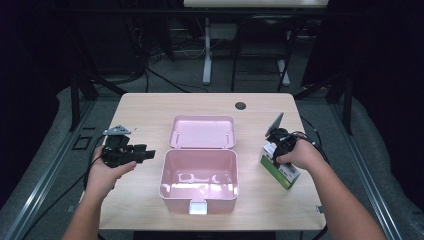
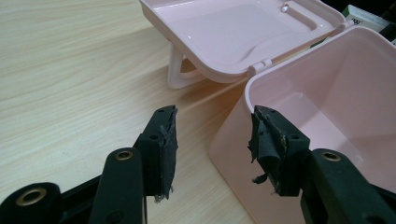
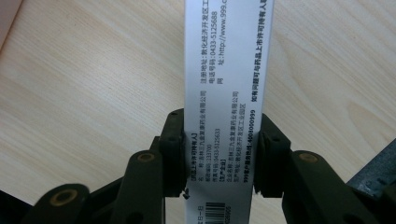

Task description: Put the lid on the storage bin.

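Wood surface (image 1: pixel 150 107) in dark room: right tongs (image 3: pixel 218 154) clamped across carton (image 3: pixel 224 93) near the right edge, left tongs (image 2: pixel 212 149) apart, empty, beside open pink box (image 1: pixel 199 170) at centre; squeeze square, lift straight, clear box's rim.

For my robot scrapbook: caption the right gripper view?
Right gripper clamps a white printed box above the wooden table.

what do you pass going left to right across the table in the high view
left gripper → pink box with its lid open → green and white carton with the right gripper on it
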{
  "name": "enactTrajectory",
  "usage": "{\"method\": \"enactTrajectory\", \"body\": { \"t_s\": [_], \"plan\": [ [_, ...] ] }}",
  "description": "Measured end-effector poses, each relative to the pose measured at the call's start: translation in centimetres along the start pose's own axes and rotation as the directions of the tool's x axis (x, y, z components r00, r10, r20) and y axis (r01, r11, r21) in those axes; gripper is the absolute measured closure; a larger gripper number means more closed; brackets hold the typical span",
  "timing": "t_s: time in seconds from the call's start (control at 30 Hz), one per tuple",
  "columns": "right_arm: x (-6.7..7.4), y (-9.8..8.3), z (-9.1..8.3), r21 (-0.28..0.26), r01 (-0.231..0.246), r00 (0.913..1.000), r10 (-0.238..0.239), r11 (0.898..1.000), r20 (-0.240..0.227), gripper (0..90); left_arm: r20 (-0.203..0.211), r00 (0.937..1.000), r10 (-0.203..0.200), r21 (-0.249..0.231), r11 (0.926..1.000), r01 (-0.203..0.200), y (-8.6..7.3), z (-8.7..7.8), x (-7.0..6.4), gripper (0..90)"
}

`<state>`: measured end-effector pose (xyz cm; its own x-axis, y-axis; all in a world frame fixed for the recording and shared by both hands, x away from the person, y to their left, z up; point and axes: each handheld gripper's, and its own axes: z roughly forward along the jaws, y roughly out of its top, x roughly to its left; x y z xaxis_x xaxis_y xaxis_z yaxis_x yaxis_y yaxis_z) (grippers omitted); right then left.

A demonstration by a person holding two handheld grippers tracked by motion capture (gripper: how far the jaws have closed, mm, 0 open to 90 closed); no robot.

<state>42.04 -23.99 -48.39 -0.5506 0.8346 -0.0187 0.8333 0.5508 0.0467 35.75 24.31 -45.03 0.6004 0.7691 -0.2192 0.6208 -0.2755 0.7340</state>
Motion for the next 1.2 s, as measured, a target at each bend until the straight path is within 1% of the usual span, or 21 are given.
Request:
{"method": "enactTrajectory", "body": {
  "t_s": [0.2, 0.3, 0.33, 0.4, 0.43, 0.47, 0.57, 0.7, 0.77, 0.8, 0.93, 0.97, 1.03, 1.2],
  "plan": [
    [0.2, 0.1, -0.3, 0.006, 0.023, 0.9997, -0.023, 1.000, -0.001, 61.7, 0.002, 1.0000, 0.004, 0.000, 1.0000, -0.004, 0.0, 0.0, 0.1, 50.5],
    [0.4, 0.0, -0.6, -0.008, 0.027, 0.9996, -0.027, 1.000, -0.006, 61.7, 0.003, 1.0000, 0.002, -0.001, 1.0000, -0.002, 0.0, 0.0, 0.1, 50.5],
    [0.4, 0.0, -0.8, -0.008, 0.037, 0.9993, -0.037, 0.999, -0.002, 61.7, 0.002, 1.0000, 0.000, -0.002, 1.0000, 0.000, 0.0, 0.0, 0.0, 50.6],
    [0.6, 0.0, -1.1, -0.010, 0.035, 0.9994, -0.035, 0.999, 0.003, 61.7, 0.001, 1.0000, -0.001, -0.005, 1.0000, 0.001, 0.0, 0.0, 0.1, 50.5],
    [0.6, 0.0, -1.2, -0.011, 0.046, 0.9989, -0.046, 0.999, 0.005, 61.7, 0.001, 1.0000, -0.002, -0.007, 1.0000, 0.002, 0.0, -0.1, 0.1, 50.5],
    [0.7, 0.0, -1.5, -0.007, 0.045, 0.9990, -0.045, 0.999, 0.007, 61.7, 0.003, 1.0000, -0.001, -0.005, 1.0000, 0.001, 0.0, -0.1, 0.1, 50.5],
    [0.9, 0.0, -2.0, -0.022, 0.055, 0.9985, -0.055, 0.998, 0.002, 61.7, 0.002, 1.0000, -0.001, -0.009, 1.0000, 0.001, 0.0, -0.1, 0.1, 50.5],
    [1.1, 0.0, -2.4, -0.011, 0.069, 0.9976, -0.069, 0.998, 0.005, 61.8, 0.002, 1.0000, 0.000, -0.007, 1.0000, 0.000, 0.0, -0.2, 0.1, 50.5],
    [1.3, 0.0, -2.6, -0.001, 0.087, 0.9962, -0.087, 0.996, 0.009, 61.8, 0.001, 1.0000, -0.001, -0.009, 1.0000, 0.001, 0.0, -0.2, 0.1, 50.6],
    [1.4, 0.0, -2.8, 0.011, 0.084, 0.9964, -0.084, 0.996, 0.009, 61.8, 0.002, 1.0000, -0.001, -0.008, 1.0000, 0.001, 0.0, -0.2, 0.2, 50.6],
    [1.7, 0.0, -3.3, 0.003, 0.099, 0.9950, -0.099, 0.995, 0.013, 61.8, 0.002, 1.0000, -0.001, -0.008, 1.0000, 0.001, 0.0, -0.2, 0.2, 50.6],
    [1.8, 0.0, -3.4, 0.001, 0.094, 0.9955, -0.094, 0.996, 0.011, 61.8, 0.002, 1.0000, -0.004, -0.009, 0.9999, 0.004, 0.0, -0.2, 0.2, 50.6],
    [2.0, 0.0, -3.6, -0.004, 0.104, 0.9945, -0.103, 0.995, 0.014, 61.8, 0.001, 1.0000, -0.004, -0.012, 0.9999, 0.004, 0.0, -0.1, 0.1, 50.6],
    [2.2, 0.1, -3.8, -0.007, 0.104, 0.9944, -0.104, 0.995, 0.017, 61.8, 0.001, 1.0000, -0.003, -0.009, 1.0000, 0.003, 0.0, -0.2, 0.1, 50.6]
  ]
}}
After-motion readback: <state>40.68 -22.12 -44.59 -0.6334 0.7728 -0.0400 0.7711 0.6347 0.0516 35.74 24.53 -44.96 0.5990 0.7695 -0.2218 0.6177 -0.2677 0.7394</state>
